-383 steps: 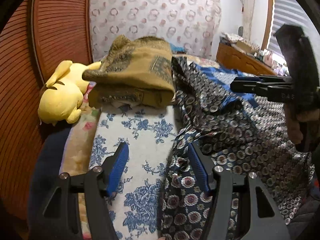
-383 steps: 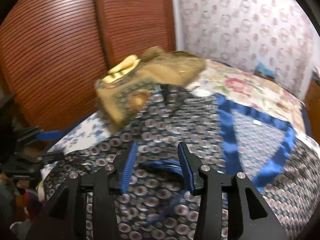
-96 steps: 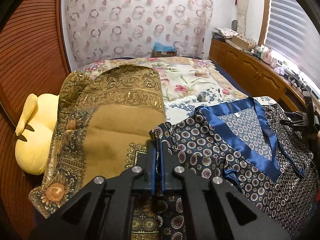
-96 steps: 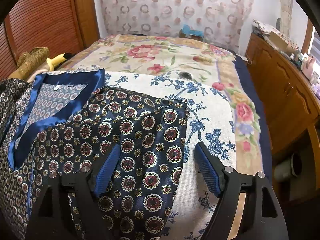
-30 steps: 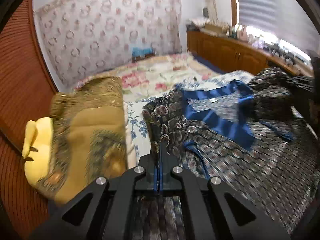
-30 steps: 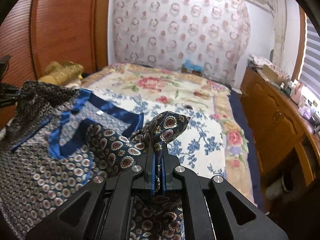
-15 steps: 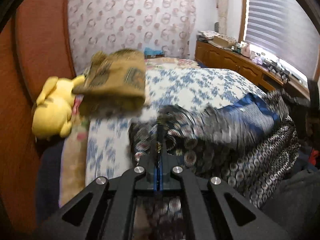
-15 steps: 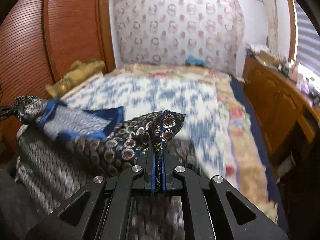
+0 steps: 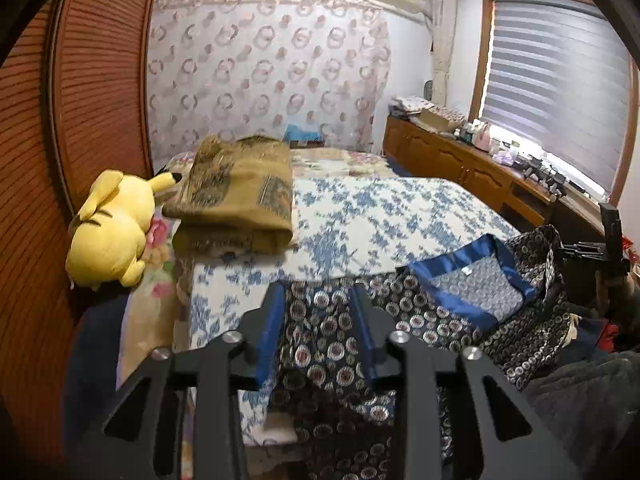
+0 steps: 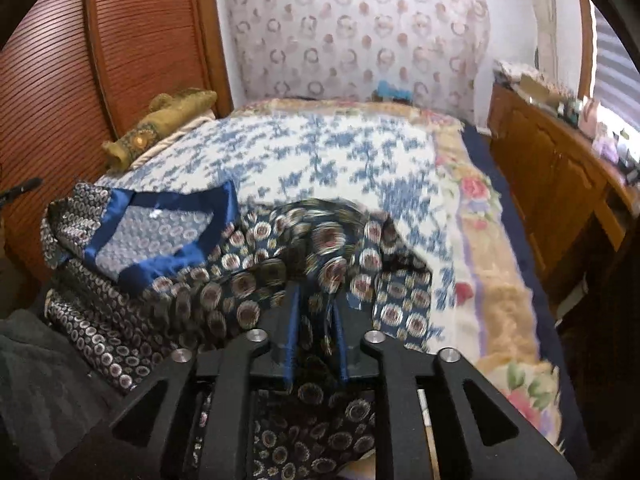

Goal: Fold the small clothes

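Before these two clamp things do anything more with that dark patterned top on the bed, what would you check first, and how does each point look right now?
1. Left gripper letting go: ok, jaws opening, patterned top between them but not pinched.
2. Right gripper letting go: cannot tell, jaws opening, cloth between them, picture blurred.
3. Top lying flat: not ok, bunched, hanging over the bed's near edge.
4. Blue neckline in sight: ok.
5. Free blue-flowered bedspread beyond: ok.
6. Folded brown cloth and yellow plush toy out of the way: ok.

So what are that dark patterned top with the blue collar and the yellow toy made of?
The patterned top looks like thin, silky fabric, perhaps satin: its blue collar trim shines and it drapes limply. The yellow toy looks like soft plush: matte, rounded and stuffed.
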`<state>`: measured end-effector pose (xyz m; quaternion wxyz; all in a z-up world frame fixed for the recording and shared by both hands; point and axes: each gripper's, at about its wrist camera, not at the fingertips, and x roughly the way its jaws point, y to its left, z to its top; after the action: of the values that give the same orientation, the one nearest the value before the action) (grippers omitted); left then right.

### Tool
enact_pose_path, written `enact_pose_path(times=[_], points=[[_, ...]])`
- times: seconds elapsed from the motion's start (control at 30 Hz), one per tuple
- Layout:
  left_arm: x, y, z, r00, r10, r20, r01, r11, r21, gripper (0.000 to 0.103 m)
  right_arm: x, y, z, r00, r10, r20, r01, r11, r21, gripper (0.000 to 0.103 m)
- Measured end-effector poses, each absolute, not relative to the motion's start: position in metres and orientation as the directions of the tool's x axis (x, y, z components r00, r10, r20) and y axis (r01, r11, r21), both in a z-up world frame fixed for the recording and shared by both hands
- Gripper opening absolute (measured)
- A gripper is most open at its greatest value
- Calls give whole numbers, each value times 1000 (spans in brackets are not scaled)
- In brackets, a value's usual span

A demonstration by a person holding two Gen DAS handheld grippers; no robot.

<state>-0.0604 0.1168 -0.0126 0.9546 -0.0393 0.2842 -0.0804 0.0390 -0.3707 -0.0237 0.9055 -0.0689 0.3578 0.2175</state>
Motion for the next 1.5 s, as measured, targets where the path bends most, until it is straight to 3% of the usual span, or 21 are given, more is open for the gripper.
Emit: enact_pose_path(times=[0.13,0.43,0.67,0.93,1.5], points=[[-39,118,-17,813,-169,-558,133,986,-105,37,41,-371,-5,679,351,-645,-447,894,16,34],[21,131,-47,762,-151,-630,88,988,-131,37,77,-373,1,704,328,-630,-427,904,-6,48],[50,137,-78,699,-137,-702,47,988,-146,37,142,-379,-30,651,286,-703,-355,933,51,48],[56,128,-101,649,-140,-748,62,989,-132,37,153,-371,-59,548,308,-777,-417,907,66,48],[57,121,-110,652,-108,-750,53,994,-98,37,154,-370,-68,546,286,-788,-409,911,48,50]])
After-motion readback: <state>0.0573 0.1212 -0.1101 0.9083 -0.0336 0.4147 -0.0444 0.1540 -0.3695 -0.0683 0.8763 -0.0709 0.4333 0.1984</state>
